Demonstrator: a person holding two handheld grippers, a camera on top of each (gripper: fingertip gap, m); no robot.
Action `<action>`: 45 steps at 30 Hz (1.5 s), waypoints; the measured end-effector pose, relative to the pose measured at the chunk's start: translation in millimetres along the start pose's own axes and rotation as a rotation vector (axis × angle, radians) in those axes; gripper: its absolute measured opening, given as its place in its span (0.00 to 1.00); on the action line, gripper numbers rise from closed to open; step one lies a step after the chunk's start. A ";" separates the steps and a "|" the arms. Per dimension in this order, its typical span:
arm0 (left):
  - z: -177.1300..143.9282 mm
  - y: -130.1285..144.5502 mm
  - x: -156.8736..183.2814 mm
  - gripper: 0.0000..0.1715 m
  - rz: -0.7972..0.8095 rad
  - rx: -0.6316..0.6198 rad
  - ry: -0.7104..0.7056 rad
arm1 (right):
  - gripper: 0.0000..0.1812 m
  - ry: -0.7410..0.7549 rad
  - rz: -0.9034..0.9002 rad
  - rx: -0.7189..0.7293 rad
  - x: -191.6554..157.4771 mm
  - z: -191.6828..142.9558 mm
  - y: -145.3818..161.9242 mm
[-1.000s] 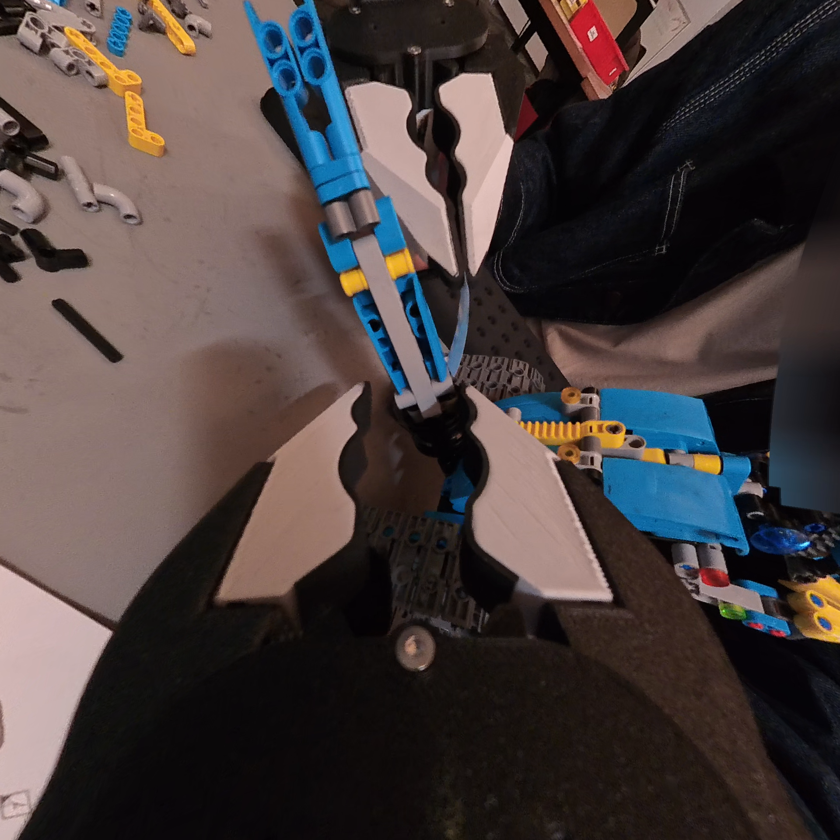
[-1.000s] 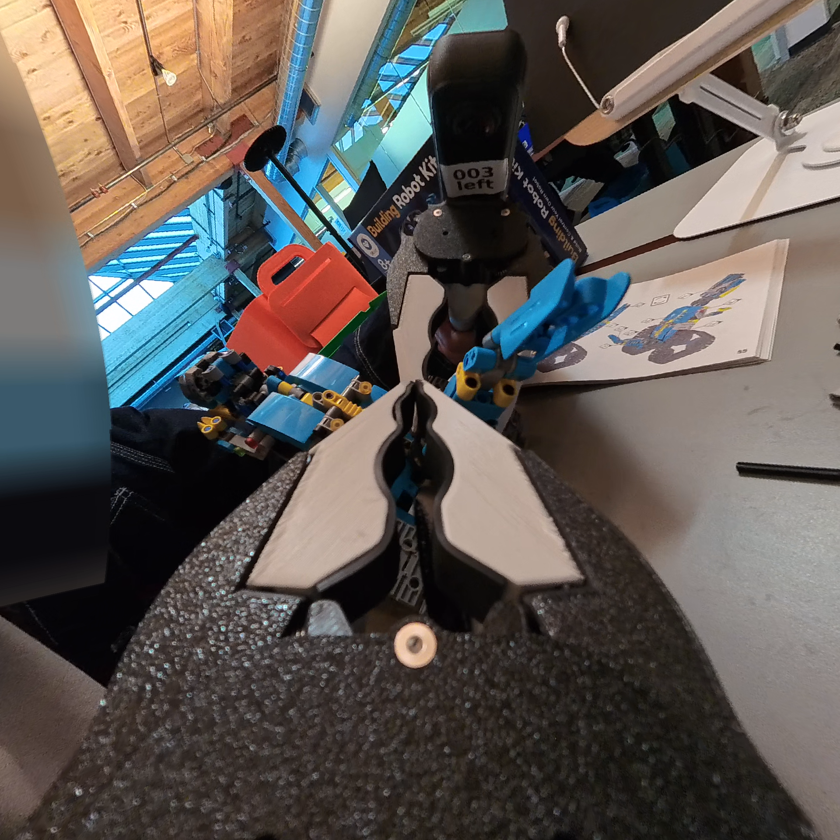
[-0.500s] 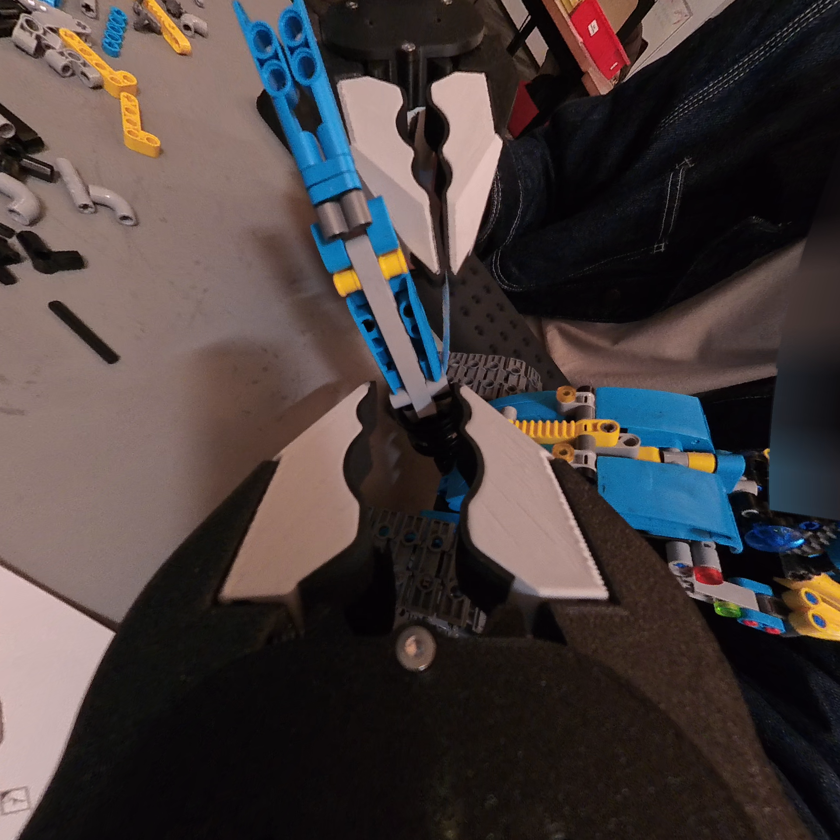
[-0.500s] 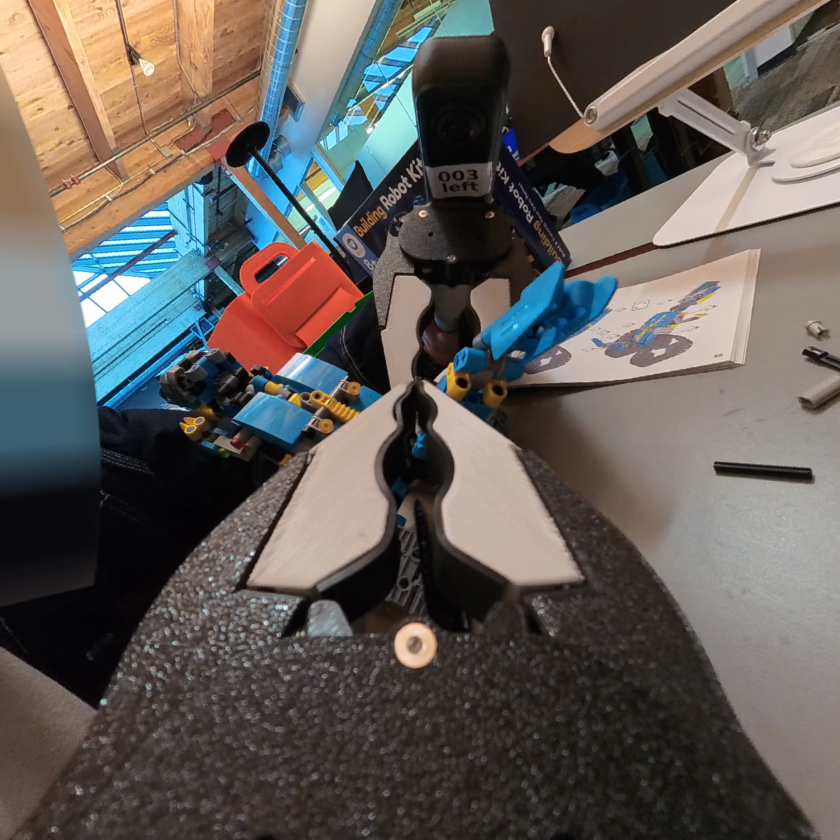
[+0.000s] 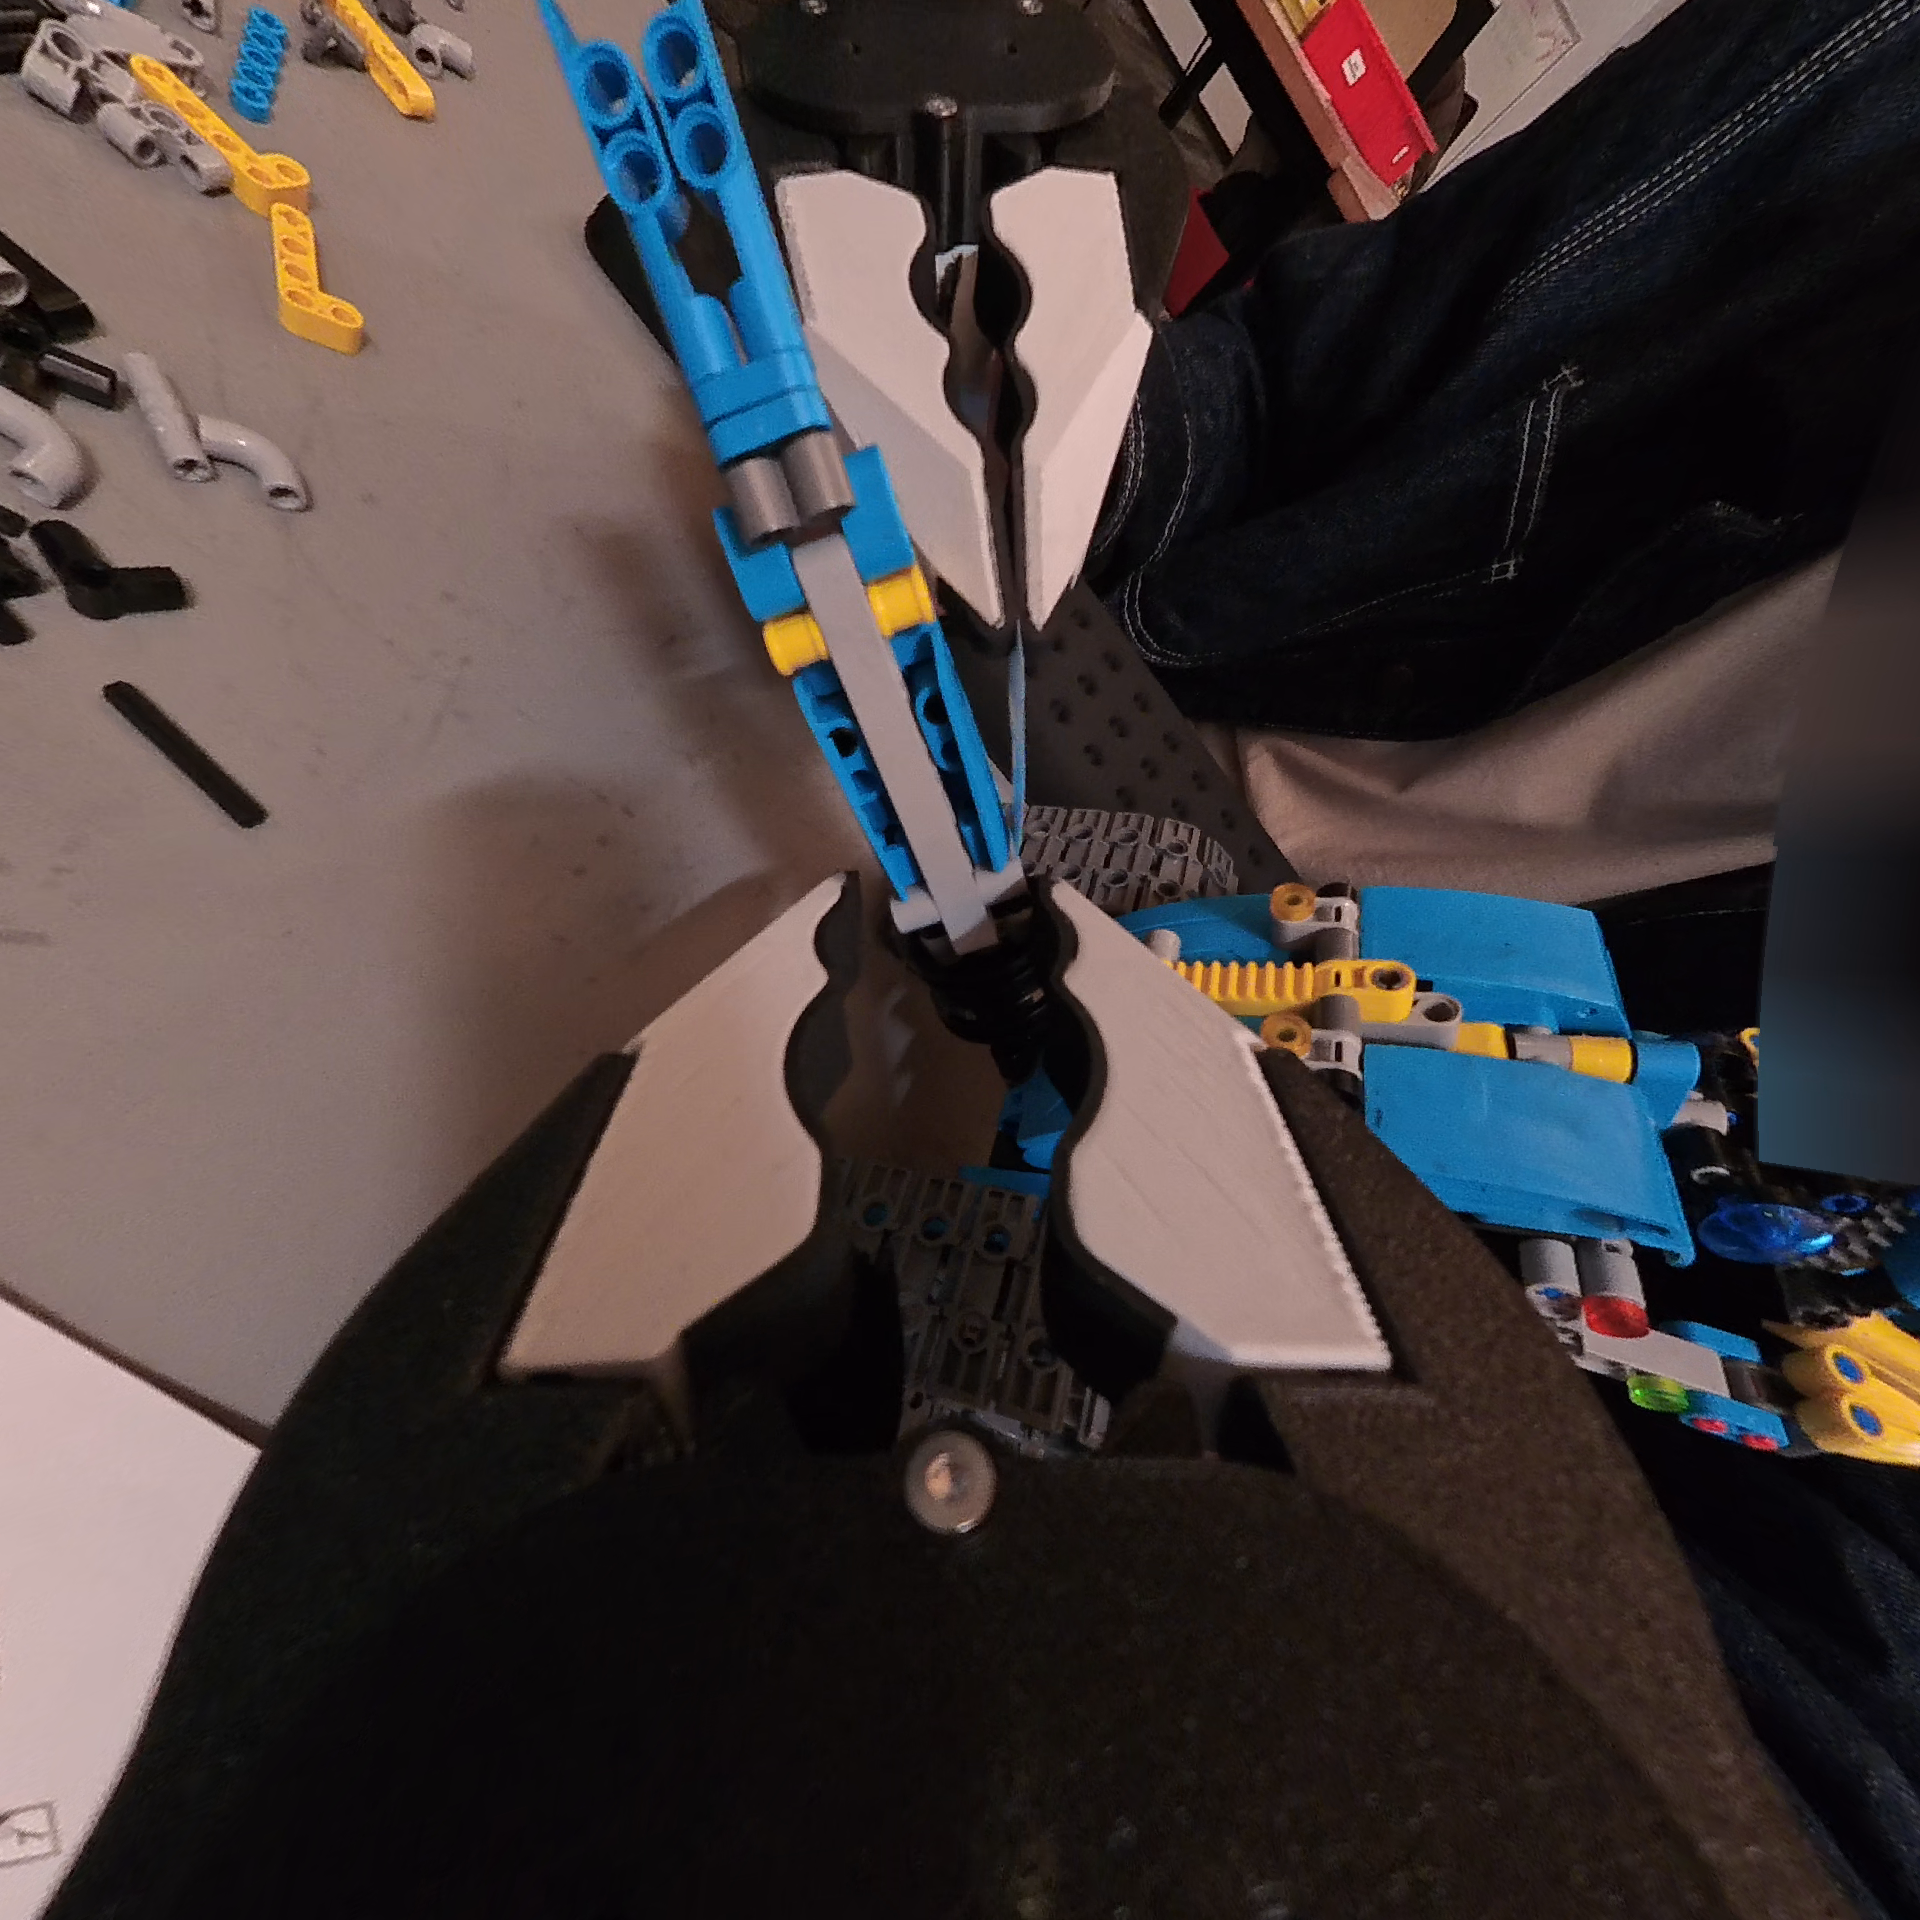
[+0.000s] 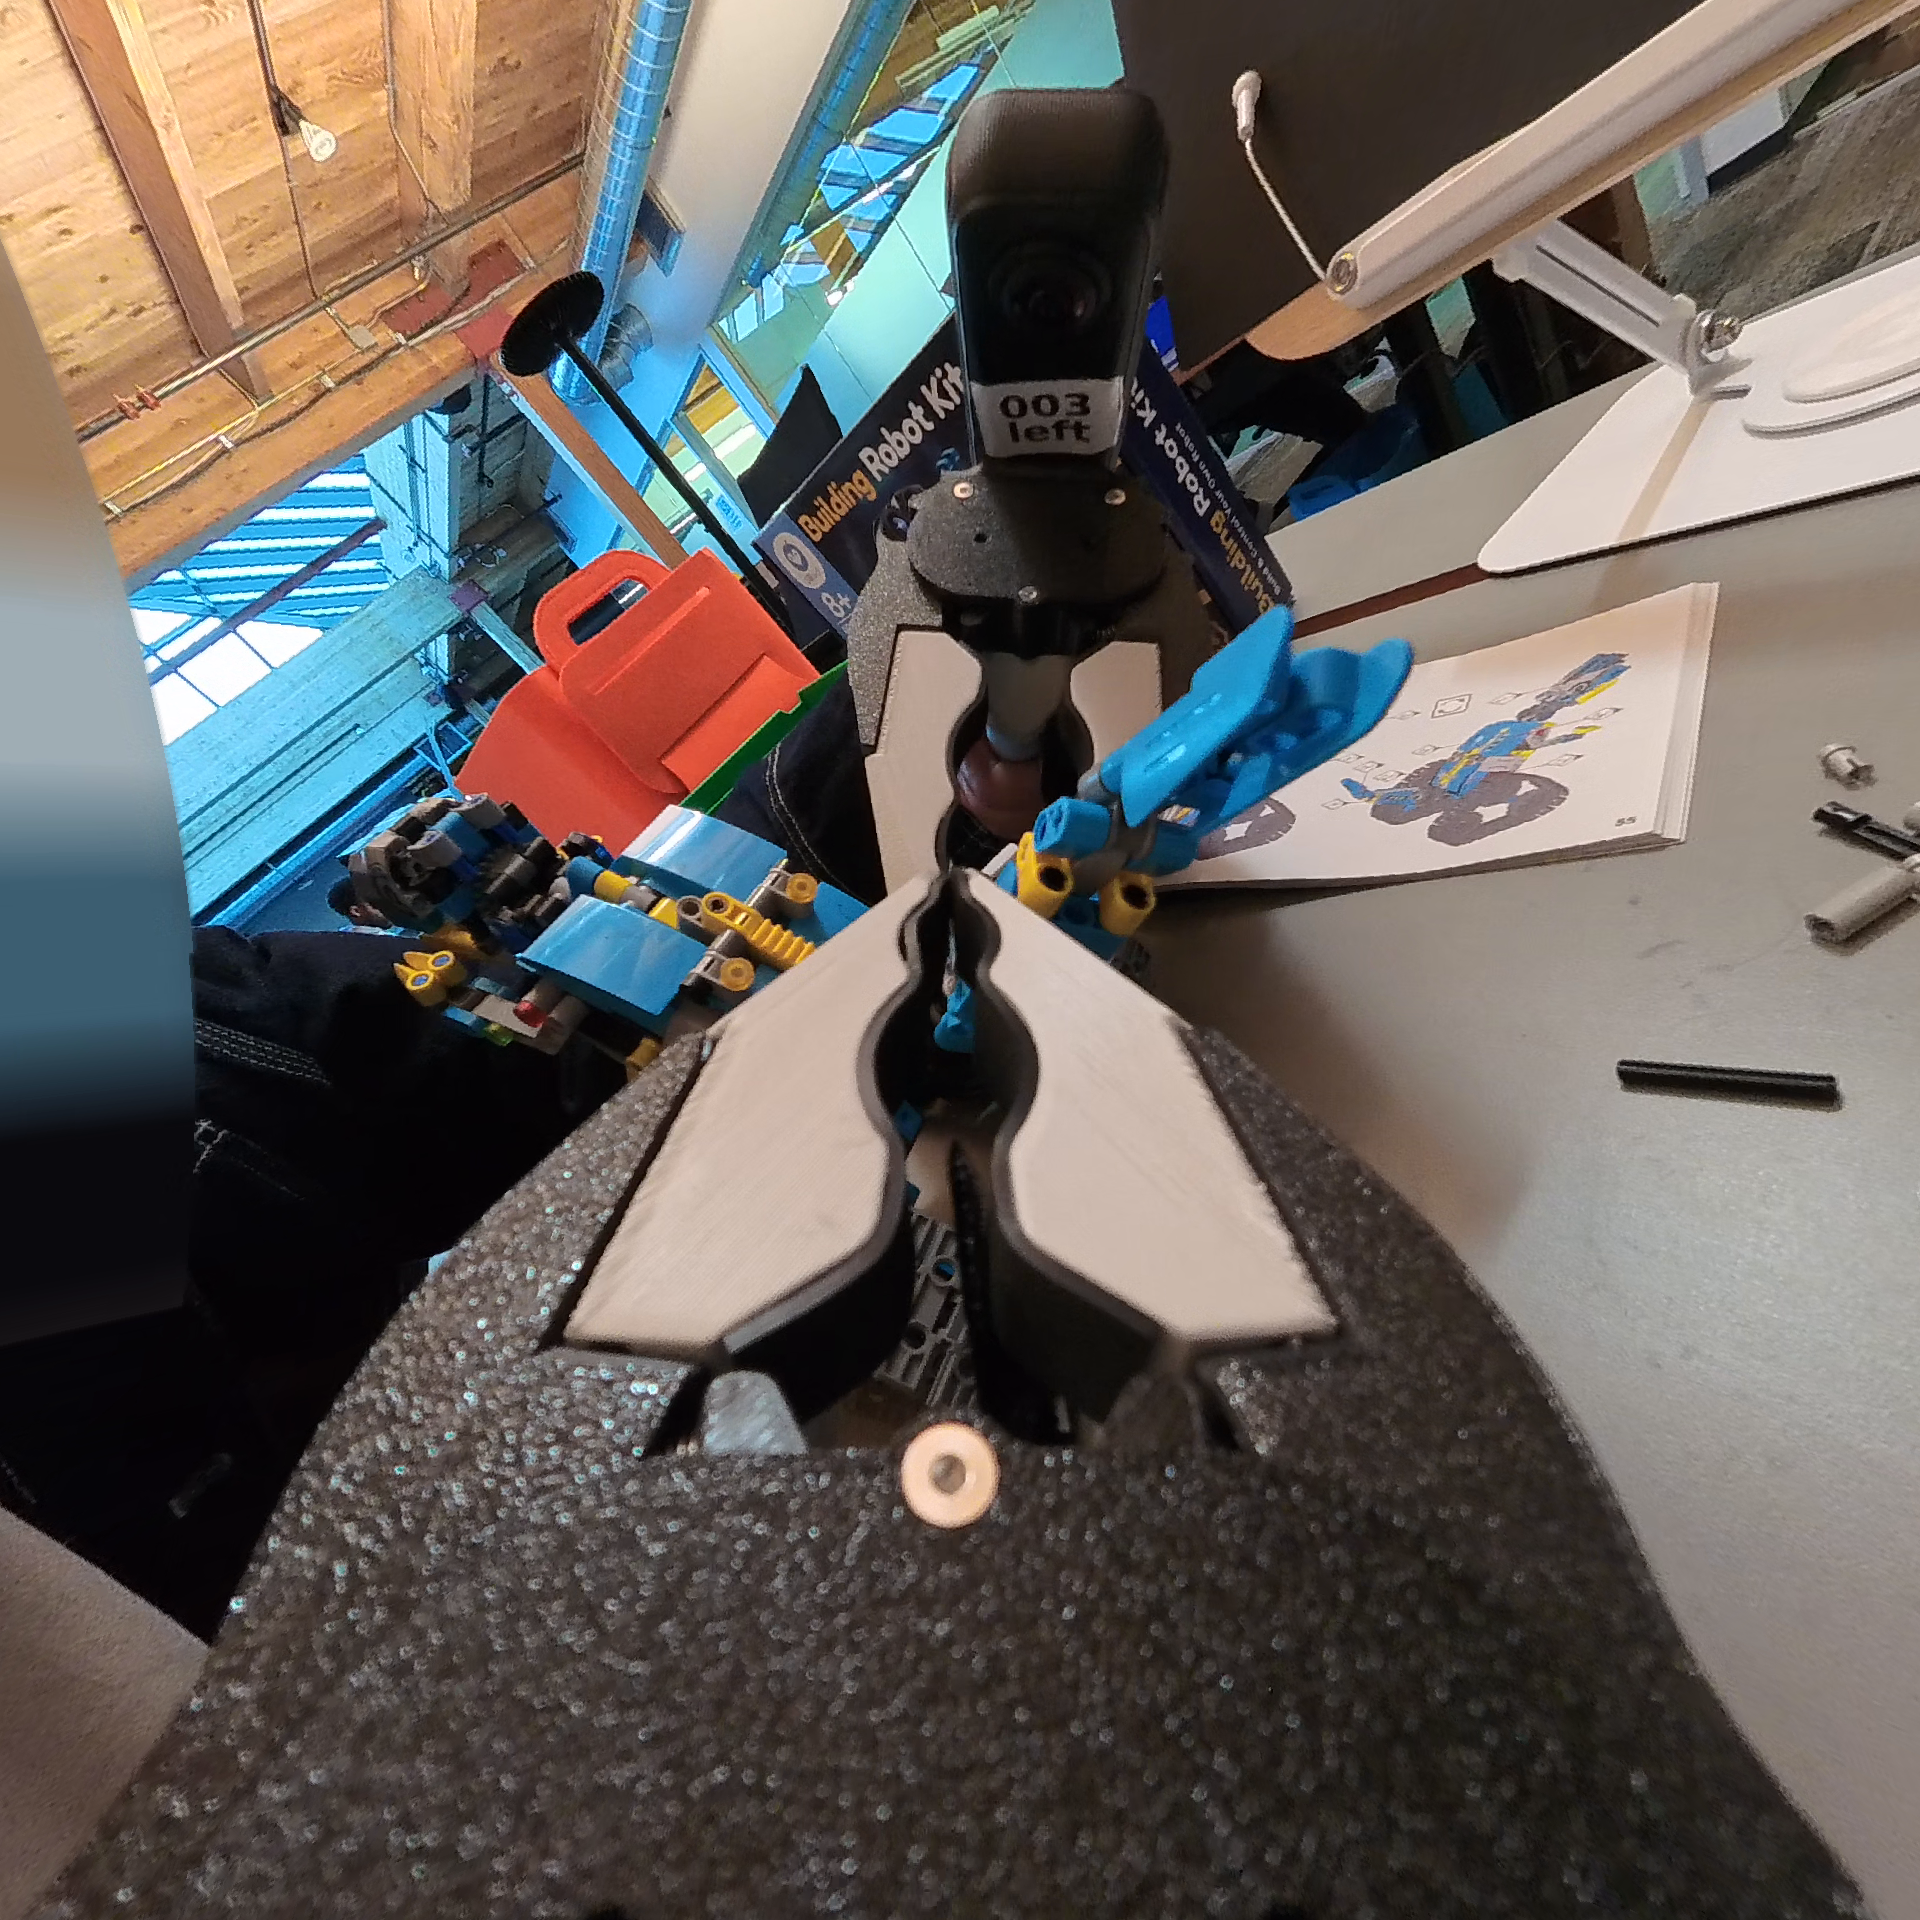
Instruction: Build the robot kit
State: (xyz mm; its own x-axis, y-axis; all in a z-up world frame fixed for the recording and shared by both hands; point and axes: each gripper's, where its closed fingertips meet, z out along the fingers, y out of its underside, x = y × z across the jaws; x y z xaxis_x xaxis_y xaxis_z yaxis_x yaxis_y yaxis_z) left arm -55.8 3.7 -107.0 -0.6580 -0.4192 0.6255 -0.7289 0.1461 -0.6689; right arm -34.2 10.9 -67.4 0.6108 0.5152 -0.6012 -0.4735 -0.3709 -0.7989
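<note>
Left wrist view: my left claw (image 5: 951, 940) pinches the rigid, light blue brick arm (image 5: 831, 582); right claw (image 5: 1008, 613) nips its thin blue strip.

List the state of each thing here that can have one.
left gripper, closed on the blue arm assembly at its lower end
right gripper, shut on the thin blue strip
blue arm assembly, held off the table, tilted
robot model, lying on the person's lap
instruction booklet, open, flat on the table
black axle, loose on the table
</note>
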 end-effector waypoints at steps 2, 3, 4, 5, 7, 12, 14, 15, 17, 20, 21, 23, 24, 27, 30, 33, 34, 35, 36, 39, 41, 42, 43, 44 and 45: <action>-0.1 0.1 0.0 0.19 0.000 0.000 0.000 | 0.00 0.001 0.001 -0.001 0.3 0.2 0.3; 0.0 0.1 0.0 0.19 0.000 0.000 0.001 | 0.00 0.003 0.001 -0.001 0.5 0.3 0.4; 0.0 0.2 0.0 0.19 -0.001 0.000 0.001 | 0.00 0.003 0.001 -0.001 0.5 0.3 0.3; 0.0 0.2 0.0 0.19 0.000 0.000 0.000 | 0.00 0.003 0.001 -0.001 0.5 0.3 0.4; 0.0 0.2 -0.1 0.19 0.000 0.000 0.001 | 0.00 0.005 -0.001 -0.002 0.7 0.4 0.5; 0.1 0.3 0.0 0.19 -0.001 0.000 0.002 | 0.00 -0.010 -0.009 0.019 -2.6 -1.2 -3.4; 0.1 0.4 0.5 0.18 0.001 0.001 0.005 | 0.00 -0.019 -0.026 0.061 -5.9 -5.0 -11.0; 0.1 0.3 0.6 0.18 0.002 0.001 0.005 | 0.00 -0.024 -0.041 0.092 -8.0 -8.6 -16.8; -0.1 0.2 0.7 0.18 0.003 0.001 0.005 | 0.00 -0.053 -0.039 0.144 -12.4 -14.8 -25.6; -0.2 0.3 0.8 0.18 0.002 0.001 0.006 | 0.00 -0.077 -0.004 0.167 -12.4 -18.0 -29.1; -0.6 0.5 0.7 0.18 0.000 0.000 0.005 | 0.00 -0.076 -0.001 0.166 -11.7 -18.1 -29.1; -3.7 1.2 -0.8 0.19 0.001 -0.003 -0.009 | 0.00 -0.074 -0.007 0.165 -12.2 -17.9 -28.9; -8.4 1.4 -3.4 0.21 0.007 -0.002 -0.033 | 0.00 -0.072 -0.011 0.164 -12.3 -17.9 -28.9; -37.1 -5.9 -8.2 0.25 0.026 0.081 -0.103 | 0.00 -0.082 0.003 0.149 -12.7 -16.3 -26.3; -76.8 -10.0 -22.5 0.28 -0.052 0.143 -0.263 | 0.00 -0.077 0.006 0.130 -11.0 -14.3 -23.4; -113.4 1.5 -29.6 0.29 -0.118 0.101 -0.485 | 0.00 -0.087 0.012 0.101 -12.1 -10.7 -18.7; -125.5 5.0 -29.8 0.29 -0.132 0.089 -0.558 | 0.00 -0.089 0.009 0.093 -12.7 -9.6 -17.5; -135.9 7.0 -27.8 0.29 -0.140 0.084 -0.613 | 0.00 -0.088 0.005 0.085 -13.0 -8.5 -16.5; -143.7 7.4 -23.8 0.29 -0.141 0.087 -0.648 | 0.00 -0.086 0.000 0.079 -13.1 -7.7 -15.5; -156.2 2.2 -11.2 0.29 -0.110 0.116 -0.683 | 0.00 -0.088 -0.003 0.070 -13.8 -6.4 -14.1; -159.6 -0.9 -7.0 0.29 -0.094 0.132 -0.687 | 0.00 -0.083 -0.004 0.070 -12.9 -6.4 -14.0; -161.0 -1.2 -6.9 0.29 -0.094 0.135 -0.691 | 0.00 -0.083 -0.004 0.071 -12.8 -6.7 -14.2; -162.1 -1.1 -7.3 0.29 -0.096 0.138 -0.694 | 0.00 -0.083 -0.003 0.071 -12.8 -6.7 -14.1; -162.6 -0.8 -7.9 0.29 -0.101 0.140 -0.694 | 0.00 -0.083 -0.003 0.069 -12.7 -6.6 -14.0; -163.0 -0.6 -8.7 0.29 -0.104 0.141 -0.694 | 0.00 -0.081 -0.006 0.069 -12.7 -6.7 -13.9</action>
State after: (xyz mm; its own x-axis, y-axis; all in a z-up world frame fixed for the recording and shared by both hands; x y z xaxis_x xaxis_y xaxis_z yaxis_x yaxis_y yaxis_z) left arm -80.5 153.2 -46.5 -0.2800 -0.9049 0.3204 -0.7192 -0.0233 -0.6944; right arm -31.1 4.4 -48.8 0.5614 0.5792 -0.5911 -0.5148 -0.3148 -0.7974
